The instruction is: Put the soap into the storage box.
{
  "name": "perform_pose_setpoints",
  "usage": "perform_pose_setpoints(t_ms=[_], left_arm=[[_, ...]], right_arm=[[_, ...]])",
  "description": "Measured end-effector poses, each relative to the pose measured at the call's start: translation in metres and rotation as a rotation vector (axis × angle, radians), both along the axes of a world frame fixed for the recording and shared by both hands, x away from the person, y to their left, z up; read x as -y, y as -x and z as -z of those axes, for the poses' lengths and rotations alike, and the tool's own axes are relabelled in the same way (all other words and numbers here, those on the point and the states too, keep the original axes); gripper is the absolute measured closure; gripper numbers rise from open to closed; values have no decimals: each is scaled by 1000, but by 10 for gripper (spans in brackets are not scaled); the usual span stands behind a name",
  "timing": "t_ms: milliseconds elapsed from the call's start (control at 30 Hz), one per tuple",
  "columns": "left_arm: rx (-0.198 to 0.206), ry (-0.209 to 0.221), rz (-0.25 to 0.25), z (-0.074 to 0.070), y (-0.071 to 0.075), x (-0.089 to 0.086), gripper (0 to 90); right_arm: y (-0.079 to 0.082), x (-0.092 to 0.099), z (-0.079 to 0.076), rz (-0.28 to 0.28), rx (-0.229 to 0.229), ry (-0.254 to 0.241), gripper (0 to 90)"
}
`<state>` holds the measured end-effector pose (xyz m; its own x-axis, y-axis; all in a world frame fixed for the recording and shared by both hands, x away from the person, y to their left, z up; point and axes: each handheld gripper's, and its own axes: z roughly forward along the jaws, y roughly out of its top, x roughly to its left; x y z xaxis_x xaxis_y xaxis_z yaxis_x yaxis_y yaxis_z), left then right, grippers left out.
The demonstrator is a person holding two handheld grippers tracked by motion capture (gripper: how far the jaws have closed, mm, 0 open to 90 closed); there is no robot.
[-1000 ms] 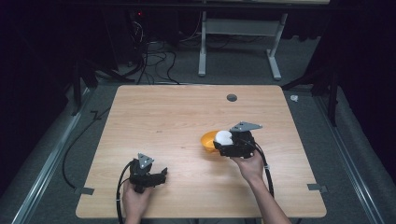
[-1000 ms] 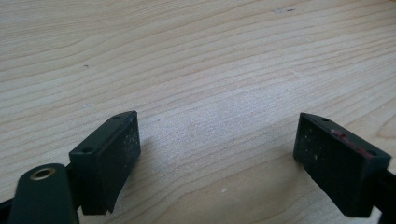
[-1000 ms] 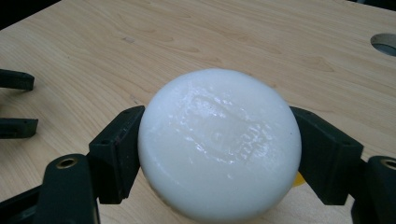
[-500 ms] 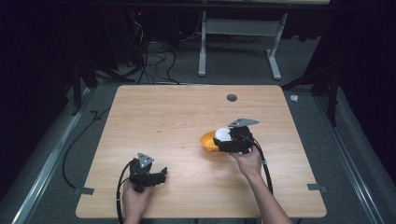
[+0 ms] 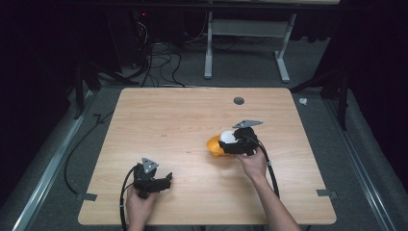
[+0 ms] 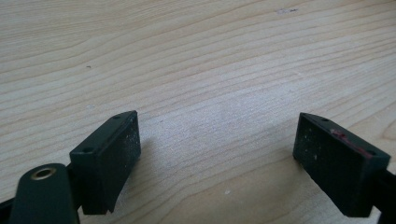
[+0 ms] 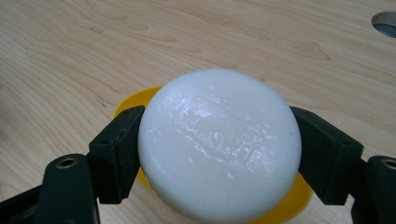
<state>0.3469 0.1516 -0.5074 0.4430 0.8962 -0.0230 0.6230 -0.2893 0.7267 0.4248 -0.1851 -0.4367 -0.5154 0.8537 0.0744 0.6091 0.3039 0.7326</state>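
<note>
My right gripper (image 5: 227,142) is shut on a round white soap-like disc (image 7: 219,144), clamped between both jaws, and holds it just above a small yellow dish (image 7: 133,100) on the wooden table (image 5: 183,115). In the high view the white disc (image 5: 227,136) sits over the yellow dish (image 5: 213,146) right of the table's middle. My left gripper (image 5: 166,182) rests near the front left edge, its jaws wide apart over bare wood, nothing between the fingers (image 6: 109,158).
A round cable hole (image 5: 238,100) lies in the table's far right part, also seen as the hole (image 7: 385,22) in the right gripper view. Cables trail from both grippers toward the front edge. Desk legs and wires stand on the floor beyond the table.
The right gripper with the white disc has risen and shifted slightly away from me over the yellow dish. The left gripper has stayed where it was.
</note>
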Motion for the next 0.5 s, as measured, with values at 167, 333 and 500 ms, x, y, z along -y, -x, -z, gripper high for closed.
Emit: perform_pose_setpoints(t_ms=[167,333,500], left_arm=[[0,0,1,0,0,0,153],[0,0,1,0,0,0,153],[1,0,1,0,0,0,153]], right_arm=[[-6,-6,3,0,-9,16,246],[-9,-9,8,0,-21,33,246],[-10,-11,11,5,-31,35,245]])
